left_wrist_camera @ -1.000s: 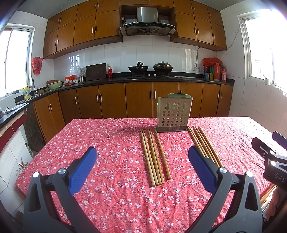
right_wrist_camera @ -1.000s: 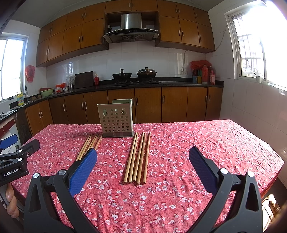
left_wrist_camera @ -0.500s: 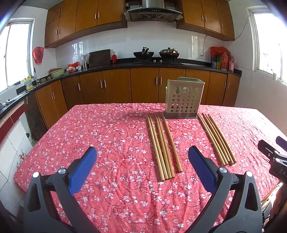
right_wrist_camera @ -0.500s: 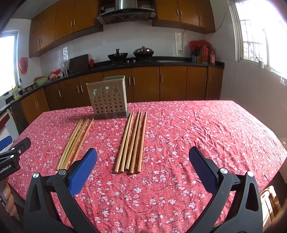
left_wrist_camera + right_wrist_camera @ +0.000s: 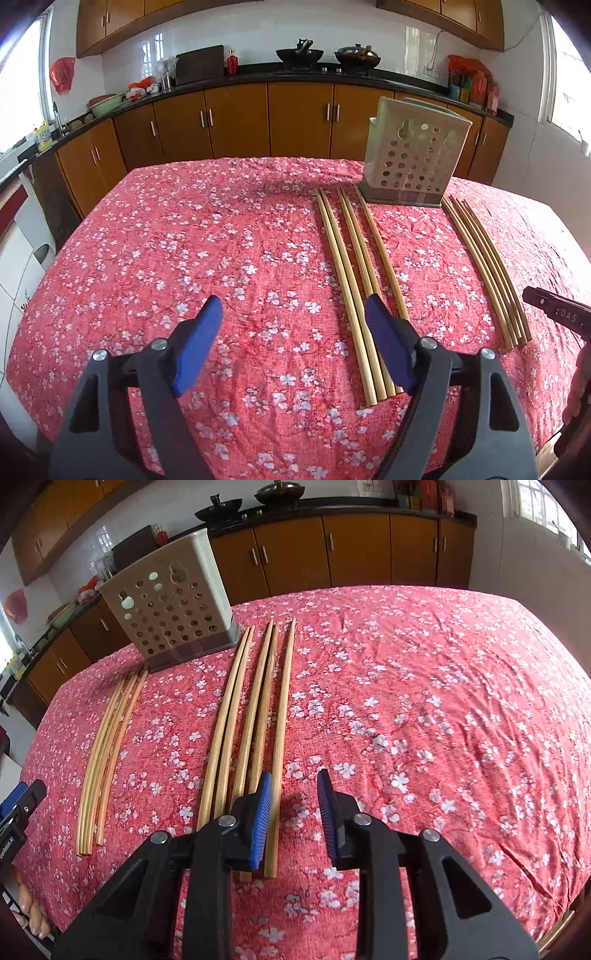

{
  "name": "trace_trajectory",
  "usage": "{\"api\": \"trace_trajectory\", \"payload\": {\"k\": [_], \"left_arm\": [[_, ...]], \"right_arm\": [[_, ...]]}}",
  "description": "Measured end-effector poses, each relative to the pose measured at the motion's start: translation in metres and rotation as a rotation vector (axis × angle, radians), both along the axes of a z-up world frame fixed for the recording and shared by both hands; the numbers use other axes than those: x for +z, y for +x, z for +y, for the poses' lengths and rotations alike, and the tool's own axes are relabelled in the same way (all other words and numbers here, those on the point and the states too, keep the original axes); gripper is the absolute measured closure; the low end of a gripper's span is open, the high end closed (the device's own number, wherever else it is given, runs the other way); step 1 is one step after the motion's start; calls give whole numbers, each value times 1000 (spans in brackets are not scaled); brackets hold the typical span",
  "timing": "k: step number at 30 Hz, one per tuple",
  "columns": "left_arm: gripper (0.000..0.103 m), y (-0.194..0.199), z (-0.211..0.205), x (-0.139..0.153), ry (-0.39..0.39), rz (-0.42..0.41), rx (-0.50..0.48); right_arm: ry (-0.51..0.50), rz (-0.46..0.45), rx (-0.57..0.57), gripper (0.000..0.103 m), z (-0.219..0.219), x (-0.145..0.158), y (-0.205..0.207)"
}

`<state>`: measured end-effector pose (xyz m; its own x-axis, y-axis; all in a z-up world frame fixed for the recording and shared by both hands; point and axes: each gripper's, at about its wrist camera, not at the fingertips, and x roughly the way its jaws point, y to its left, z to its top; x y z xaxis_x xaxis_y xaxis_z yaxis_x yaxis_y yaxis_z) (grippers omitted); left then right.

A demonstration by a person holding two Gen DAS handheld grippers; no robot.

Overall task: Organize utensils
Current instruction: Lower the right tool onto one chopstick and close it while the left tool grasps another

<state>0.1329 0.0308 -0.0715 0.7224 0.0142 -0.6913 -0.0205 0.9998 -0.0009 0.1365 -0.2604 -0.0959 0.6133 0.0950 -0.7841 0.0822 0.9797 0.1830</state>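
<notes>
On the table [image 5: 443,701], both hand-held grippers, left [image 5: 293,345] and right [image 5: 295,812], have been closing, nothing clamped; next, the right must straddle one chopstick [image 5: 282,720].

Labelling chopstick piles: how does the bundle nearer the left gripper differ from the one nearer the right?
1. The left bundle of thin bamboo chopsticks lies tightly packed, sticks touching; the right bundle of thicker bamboo chopsticks is spread, with gaps between sticks.
2. Left bundle sticks look slimmer and paler; right bundle sticks look thicker.

Shared: both lie flat on the red floral tablecloth, far ends toward the perforated beige utensil holder.
</notes>
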Motion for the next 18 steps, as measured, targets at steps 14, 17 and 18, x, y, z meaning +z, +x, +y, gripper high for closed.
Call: {"api": "trace_trajectory", "payload": {"k": [14, 17, 18], "left_arm": [[76, 33, -14, -25, -87, 145, -123], [82, 37, -17, -29, -84, 166, -132], [84, 37, -17, -29, -82, 168, -133]], "right_arm": [[-3, 12, -21, 95, -10, -10, 16], [-14, 10, -20, 95, -10, -10, 14], [-17, 9, -19, 95, -9, -10, 14]]}}
